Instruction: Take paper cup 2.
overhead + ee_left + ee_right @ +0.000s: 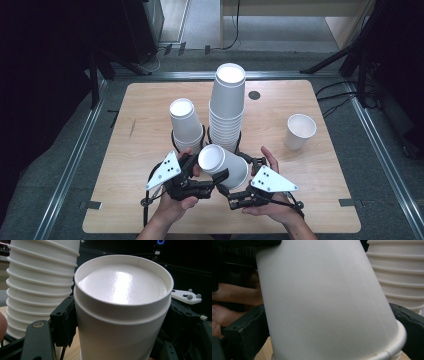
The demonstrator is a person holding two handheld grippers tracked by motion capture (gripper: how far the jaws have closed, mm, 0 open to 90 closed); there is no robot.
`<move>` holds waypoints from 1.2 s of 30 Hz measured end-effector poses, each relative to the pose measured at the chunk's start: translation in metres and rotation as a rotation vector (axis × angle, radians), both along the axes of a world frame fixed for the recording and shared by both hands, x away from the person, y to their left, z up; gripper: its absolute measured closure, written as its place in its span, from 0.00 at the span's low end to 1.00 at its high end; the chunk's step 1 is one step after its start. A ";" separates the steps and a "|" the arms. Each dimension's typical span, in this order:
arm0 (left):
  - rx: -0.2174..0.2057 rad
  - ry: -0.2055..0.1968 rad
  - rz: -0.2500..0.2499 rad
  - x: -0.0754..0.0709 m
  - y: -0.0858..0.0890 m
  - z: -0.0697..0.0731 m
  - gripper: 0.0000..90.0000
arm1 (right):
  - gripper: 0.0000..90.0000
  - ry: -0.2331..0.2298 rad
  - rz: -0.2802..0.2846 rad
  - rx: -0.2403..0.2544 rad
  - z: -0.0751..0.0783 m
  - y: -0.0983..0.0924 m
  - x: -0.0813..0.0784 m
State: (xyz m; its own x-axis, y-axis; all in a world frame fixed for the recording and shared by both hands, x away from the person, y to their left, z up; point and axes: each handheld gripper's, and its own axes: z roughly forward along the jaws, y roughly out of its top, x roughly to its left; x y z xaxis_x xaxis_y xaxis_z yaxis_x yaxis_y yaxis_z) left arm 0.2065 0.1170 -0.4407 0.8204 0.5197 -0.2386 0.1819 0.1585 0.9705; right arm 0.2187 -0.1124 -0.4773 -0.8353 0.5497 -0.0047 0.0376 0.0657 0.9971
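Note:
A white paper cup (222,162) hangs bottom up and tilted over the table's front middle, held between both grippers. My left gripper (207,172) grips it from the left, near its closed bottom. In the left gripper view the glossy cup bottom (120,287) faces the camera, a second rim line ringing it just below. My right gripper (242,177) grips it from the right. In the right gripper view the cup's wall (324,302) sits between the two black jaws near its rolled rim, and another rim peeks out underneath.
A tall stack of upside-down cups (227,105) stands just behind the held cup, a short stack (185,122) to its left. A single upright cup (300,131) stands at the right. The wooden table (145,100) is bare on its left side.

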 end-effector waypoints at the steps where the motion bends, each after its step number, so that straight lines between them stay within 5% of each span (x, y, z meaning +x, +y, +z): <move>1: -0.001 0.001 0.001 0.000 0.000 0.000 0.26 | 0.00 -0.009 -0.007 -0.001 0.000 0.001 0.000; 9: -0.003 0.002 -0.004 0.000 0.000 0.000 0.25 | 0.02 -0.061 -0.052 -0.046 -0.001 0.007 -0.003; 18: 0.019 0.019 -0.003 0.002 0.001 0.001 0.22 | 0.10 -0.067 -0.062 -0.067 -0.002 0.007 -0.005; 23: 0.085 0.032 -0.009 0.000 -0.005 0.003 0.11 | 0.11 -0.111 -0.082 -0.124 -0.004 0.007 -0.006; 36: 0.095 0.059 -0.005 0.004 0.000 0.005 0.07 | 0.11 -0.247 -0.180 -0.263 0.002 -0.005 -0.003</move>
